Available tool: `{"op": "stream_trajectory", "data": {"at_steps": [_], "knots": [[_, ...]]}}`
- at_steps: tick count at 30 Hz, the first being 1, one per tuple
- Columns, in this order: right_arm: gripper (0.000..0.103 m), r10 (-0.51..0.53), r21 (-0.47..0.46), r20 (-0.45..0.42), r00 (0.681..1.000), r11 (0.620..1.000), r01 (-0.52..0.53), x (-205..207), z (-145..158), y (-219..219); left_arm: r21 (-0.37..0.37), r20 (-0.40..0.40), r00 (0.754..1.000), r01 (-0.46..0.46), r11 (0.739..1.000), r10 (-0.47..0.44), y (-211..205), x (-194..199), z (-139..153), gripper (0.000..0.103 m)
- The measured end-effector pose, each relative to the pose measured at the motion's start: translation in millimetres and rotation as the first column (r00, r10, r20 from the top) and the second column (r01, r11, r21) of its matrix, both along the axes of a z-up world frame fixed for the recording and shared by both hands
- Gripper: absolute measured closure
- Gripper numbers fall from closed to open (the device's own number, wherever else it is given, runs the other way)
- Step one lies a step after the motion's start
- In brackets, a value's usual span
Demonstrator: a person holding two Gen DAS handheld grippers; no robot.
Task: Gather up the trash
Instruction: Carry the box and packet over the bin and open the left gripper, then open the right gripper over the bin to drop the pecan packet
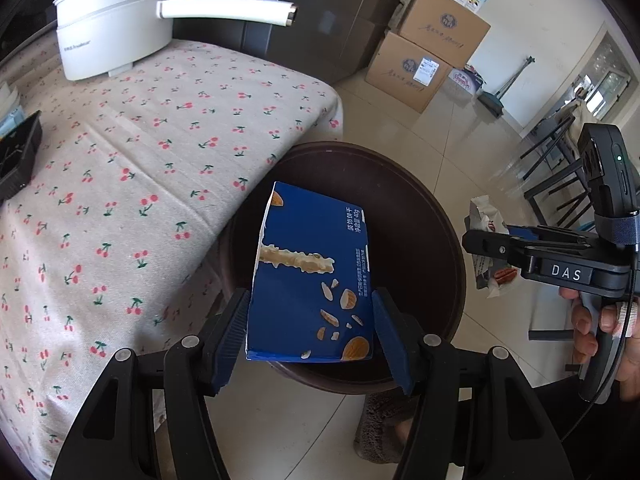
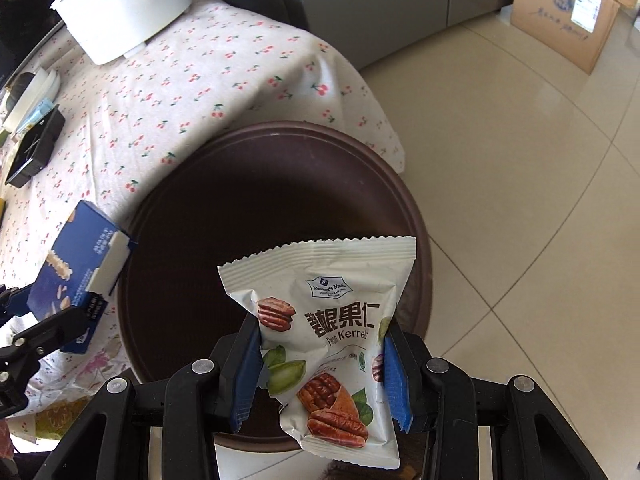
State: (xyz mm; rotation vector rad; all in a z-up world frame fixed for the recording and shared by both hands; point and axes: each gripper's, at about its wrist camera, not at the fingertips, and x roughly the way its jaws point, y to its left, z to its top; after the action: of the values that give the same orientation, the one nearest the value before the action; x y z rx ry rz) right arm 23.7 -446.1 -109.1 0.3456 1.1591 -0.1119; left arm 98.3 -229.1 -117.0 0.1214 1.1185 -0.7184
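My left gripper (image 1: 310,332) is shut on a blue biscuit box (image 1: 308,276), its pads pressing the box's two long sides. The box hangs over the open mouth of a dark brown round bin (image 1: 420,208) beside the table. My right gripper (image 2: 318,364) is shut on a white pecan-kernel packet (image 2: 324,332), also above the brown bin (image 2: 248,208). In the right wrist view the blue box (image 2: 76,268) and left gripper (image 2: 48,320) appear at the left edge. In the left wrist view the right gripper (image 1: 496,256), held by a hand, shows at the right with the packet (image 1: 486,224) partly hidden behind it.
A table with a cherry-print cloth (image 1: 120,184) stands left of the bin, bearing a white electric pot (image 1: 112,28) and a black tray (image 1: 18,152). Cardboard boxes (image 1: 428,48) are stacked on the tiled floor beyond. Black chair frames (image 1: 556,172) stand at the right.
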Motion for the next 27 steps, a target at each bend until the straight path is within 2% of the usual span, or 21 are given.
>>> {"op": "stream_trajectory", "data": {"at_steps": [2,3,4,13,21,24,26,27], "knots": [[0.057,-0.005,0.000,-0.003,1.000,1.000,0.005,-1,-1,-4,0.018,0.008,1.000,-0.001,1.000,0.001,-6,1,-2,0.029],[0.057,-0.007,0.000,-0.004,1.000,1.000,0.007,-2,-2,-5,0.034,0.015,1.000,-0.009,0.999,0.009,-8,1,-3,0.016],[0.057,-0.009,-0.001,-0.005,1.000,1.000,0.009,-2,-2,-7,0.046,0.025,1.000,-0.016,0.999,0.015,-9,1,-4,0.010],[0.057,-0.015,-0.002,-0.006,1.000,1.000,0.015,-3,-3,-9,0.089,0.040,0.998,-0.051,0.995,0.048,5,9,-5,0.009],[0.056,0.009,-0.012,0.008,1.000,1.000,-0.009,3,2,3,0.092,0.049,0.996,-0.082,0.992,0.077,27,12,3,0.008],[0.044,0.007,-0.019,0.023,1.000,1.000,-0.006,7,5,8,0.097,0.057,0.995,-0.093,0.991,0.088,35,13,5,0.008],[0.026,-0.003,-0.010,0.032,0.999,1.000,0.003,8,7,10,0.097,0.057,0.994,-0.100,0.990,0.095,39,13,7,0.008],[0.025,-0.003,-0.006,0.034,0.999,1.000,0.004,9,8,11,0.097,0.057,0.993,-0.104,0.990,0.099,42,14,7,0.008]]}}
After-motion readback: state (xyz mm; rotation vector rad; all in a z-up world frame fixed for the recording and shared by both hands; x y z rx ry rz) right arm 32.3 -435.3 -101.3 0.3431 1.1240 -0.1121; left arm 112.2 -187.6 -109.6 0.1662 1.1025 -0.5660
